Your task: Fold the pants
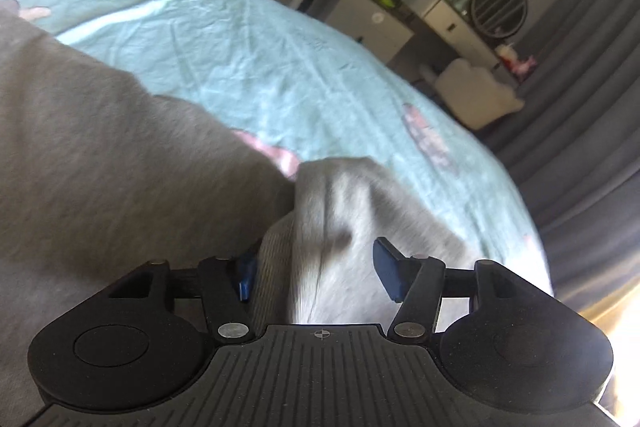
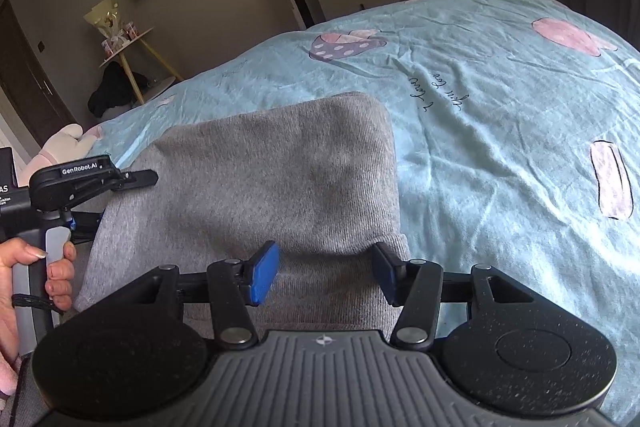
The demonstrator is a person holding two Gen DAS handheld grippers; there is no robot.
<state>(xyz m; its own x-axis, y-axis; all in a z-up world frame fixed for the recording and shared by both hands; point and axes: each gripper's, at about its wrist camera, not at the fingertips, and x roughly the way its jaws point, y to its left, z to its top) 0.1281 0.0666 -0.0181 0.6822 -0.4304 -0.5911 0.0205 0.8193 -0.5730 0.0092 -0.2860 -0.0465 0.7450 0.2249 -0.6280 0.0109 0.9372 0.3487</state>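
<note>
Grey knitted cotton pants (image 2: 280,167), folded, centre frame on teal printed bedsheet (image 2: 500,107). Left gripper (image 1: 316,275): spread, bunched fabric between. Right gripper (image 2: 326,277): spread, astride hem. Risk: snagging cloth on withdrawal, undoing fold.

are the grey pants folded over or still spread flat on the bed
Folded over. In the right wrist view the grey pants lie doubled on the blue bedspread, with a rounded fold edge at the far end and a second layer showing underneath.

Both grippers are matte black with blue finger pads (image 2: 264,277), silver pivot screws and ribbed grey top plates. The left gripper (image 2: 138,179) bears white "GenRobot.AI" lettering; its handle (image 2: 56,247) is grey, a black strap (image 2: 28,301) beneath.
</note>
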